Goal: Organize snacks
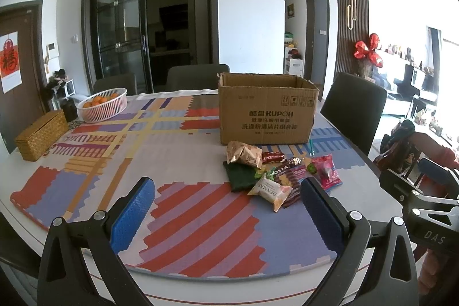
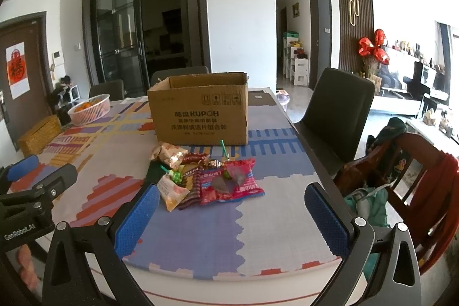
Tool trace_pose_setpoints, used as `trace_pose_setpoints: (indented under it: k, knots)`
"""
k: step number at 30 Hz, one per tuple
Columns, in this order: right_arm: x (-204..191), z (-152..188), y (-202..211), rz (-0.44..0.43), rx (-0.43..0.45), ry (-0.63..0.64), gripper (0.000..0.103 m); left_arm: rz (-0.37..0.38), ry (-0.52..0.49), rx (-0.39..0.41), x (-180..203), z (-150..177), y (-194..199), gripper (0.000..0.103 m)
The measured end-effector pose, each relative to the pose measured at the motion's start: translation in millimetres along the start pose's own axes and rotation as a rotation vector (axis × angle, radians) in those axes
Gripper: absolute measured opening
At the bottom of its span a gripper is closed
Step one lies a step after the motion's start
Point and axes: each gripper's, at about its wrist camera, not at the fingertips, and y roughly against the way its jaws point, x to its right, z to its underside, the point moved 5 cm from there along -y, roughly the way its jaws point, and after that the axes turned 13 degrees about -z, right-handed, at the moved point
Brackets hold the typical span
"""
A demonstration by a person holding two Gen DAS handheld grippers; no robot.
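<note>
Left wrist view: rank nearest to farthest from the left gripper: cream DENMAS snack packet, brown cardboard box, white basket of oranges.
Measured from the left gripper, open above the mat's near edge:
1. Cream DENMAS snack packet: just ahead, towards its right finger.
2. Brown cardboard box: behind the snack pile, centre-right.
3. White basket of oranges: far left corner of the table.

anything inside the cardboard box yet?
Cannot tell. The cardboard box is open-topped, but only its upper inner walls show; its floor is hidden by the front wall. The snack pile lies in front.

One box, one basket
</note>
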Motion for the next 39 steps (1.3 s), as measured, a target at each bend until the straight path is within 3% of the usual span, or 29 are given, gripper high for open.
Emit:
trace_pose_setpoints:
  k: [39]
  knots:
    - [-1.4,-0.8,1.8,0.002,0.007,0.004,0.102,0.011,-0.001,-0.002,0.8,-0.3,1.1,0.103]
